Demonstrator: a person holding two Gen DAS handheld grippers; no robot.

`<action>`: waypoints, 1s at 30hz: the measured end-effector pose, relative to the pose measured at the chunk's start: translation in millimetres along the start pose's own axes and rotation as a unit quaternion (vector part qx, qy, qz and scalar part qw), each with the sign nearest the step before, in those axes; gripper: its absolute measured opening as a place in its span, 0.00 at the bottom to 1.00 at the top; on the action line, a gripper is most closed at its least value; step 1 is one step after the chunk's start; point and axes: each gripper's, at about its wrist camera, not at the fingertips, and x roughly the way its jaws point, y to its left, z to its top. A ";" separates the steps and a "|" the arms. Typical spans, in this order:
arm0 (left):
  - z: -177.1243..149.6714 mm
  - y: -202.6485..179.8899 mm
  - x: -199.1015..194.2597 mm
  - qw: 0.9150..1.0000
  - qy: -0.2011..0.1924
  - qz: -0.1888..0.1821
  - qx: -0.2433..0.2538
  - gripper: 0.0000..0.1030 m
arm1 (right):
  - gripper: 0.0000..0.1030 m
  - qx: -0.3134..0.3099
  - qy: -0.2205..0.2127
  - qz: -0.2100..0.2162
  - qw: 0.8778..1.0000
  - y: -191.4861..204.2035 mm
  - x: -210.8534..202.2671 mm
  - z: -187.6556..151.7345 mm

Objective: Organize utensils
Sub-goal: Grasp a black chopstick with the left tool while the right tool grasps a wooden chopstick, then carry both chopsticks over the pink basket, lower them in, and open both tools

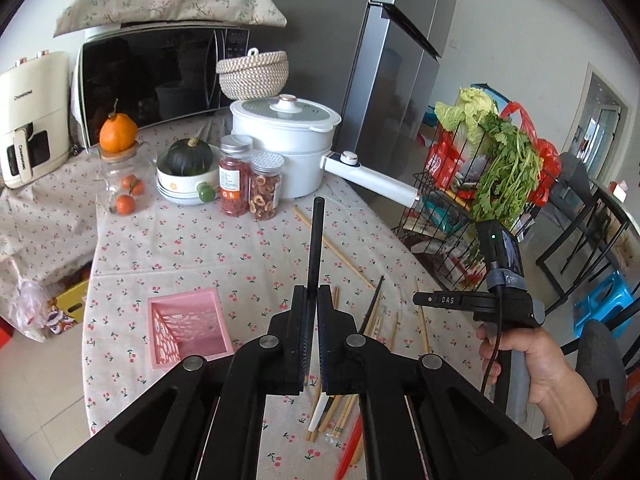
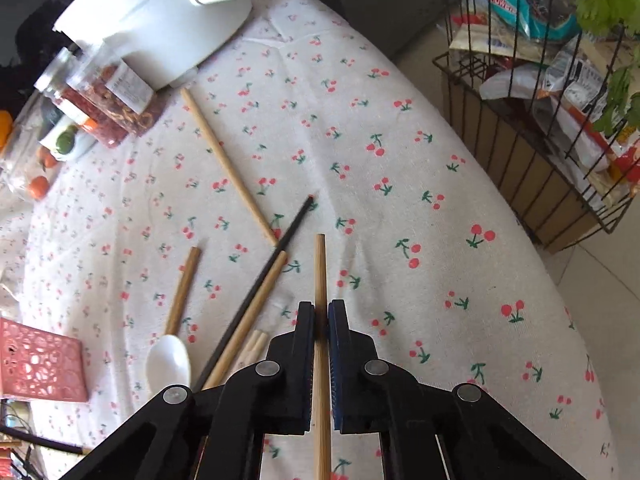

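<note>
My left gripper [image 1: 313, 300] is shut on a black chopstick [image 1: 316, 240] and holds it above the table, pointing away. The pink slotted basket [image 1: 188, 326] stands just to its left; it also shows in the right wrist view [image 2: 40, 360]. My right gripper [image 2: 320, 312] is shut on a wooden chopstick [image 2: 320, 268], low over the cloth; the gripper also shows in the left wrist view [image 1: 416, 300]. Several loose chopsticks lie on the table: a long wooden one [image 2: 228, 168], a black one [image 2: 260, 280], a short wooden one [image 2: 182, 292]. A white spoon [image 2: 168, 362] lies beside them.
A white electric pot [image 1: 288, 144] with a long handle [image 1: 372, 180], two jars [image 1: 248, 176], a bowl with a squash [image 1: 188, 172] and a microwave [image 1: 156, 76] stand at the back. A wire rack of groceries [image 2: 540, 100] stands off the table's right edge.
</note>
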 end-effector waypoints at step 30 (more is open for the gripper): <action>-36.5 43.8 14.2 0.990 0.125 -0.005 -0.060 0.52 | 0.05 -0.098 -0.149 0.091 0.980 82.6 -126.4 -37.2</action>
